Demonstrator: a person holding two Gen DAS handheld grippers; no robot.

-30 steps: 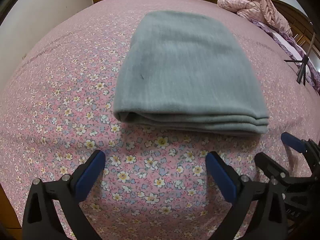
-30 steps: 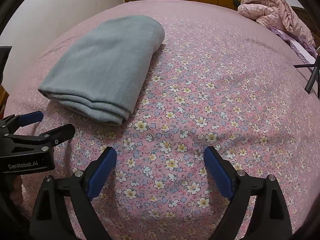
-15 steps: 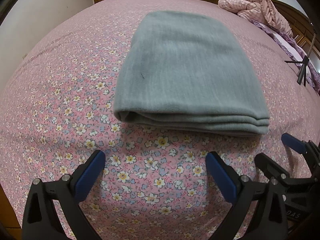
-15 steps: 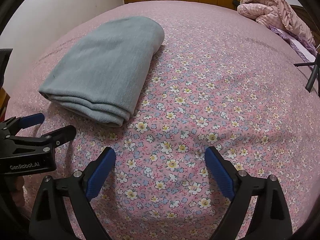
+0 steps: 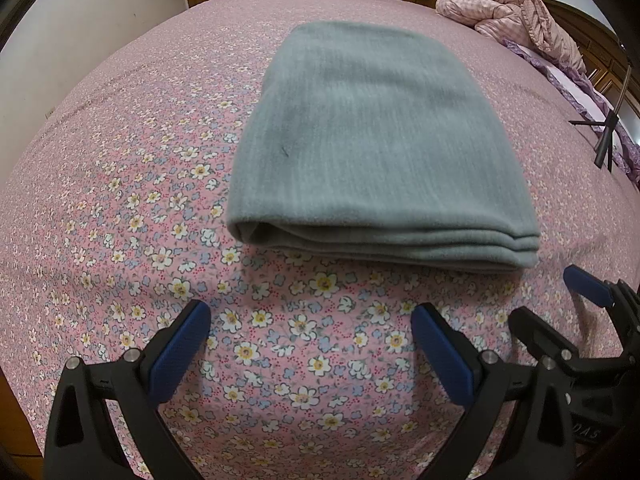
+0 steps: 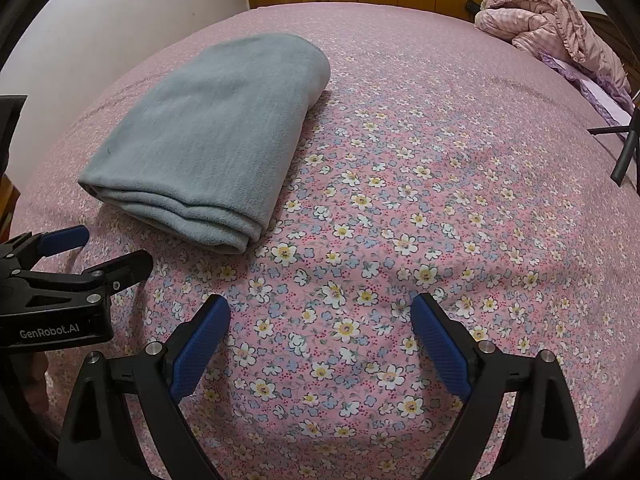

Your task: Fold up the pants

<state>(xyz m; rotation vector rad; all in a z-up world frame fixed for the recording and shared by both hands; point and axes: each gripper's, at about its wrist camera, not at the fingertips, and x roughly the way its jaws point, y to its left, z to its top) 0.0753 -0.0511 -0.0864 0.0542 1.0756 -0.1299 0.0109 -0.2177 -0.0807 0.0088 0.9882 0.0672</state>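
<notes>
2 grippers sit nearest, both spread wide and holding nothing: the left gripper (image 5: 310,340) and the right gripper (image 6: 320,332). Just past them, the gray pants (image 5: 380,152) lie folded in a neat stack on the flowery bed (image 5: 120,160). Folding looks done. Next, maybe just pull away.

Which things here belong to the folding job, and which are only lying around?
Belonging to the job:
- grey folded pants
- left gripper, open
- right gripper, open
- floral bedsheet they lie on

Just lying about:
- pink quilt, bunched at the far corner
- black tripod
</notes>
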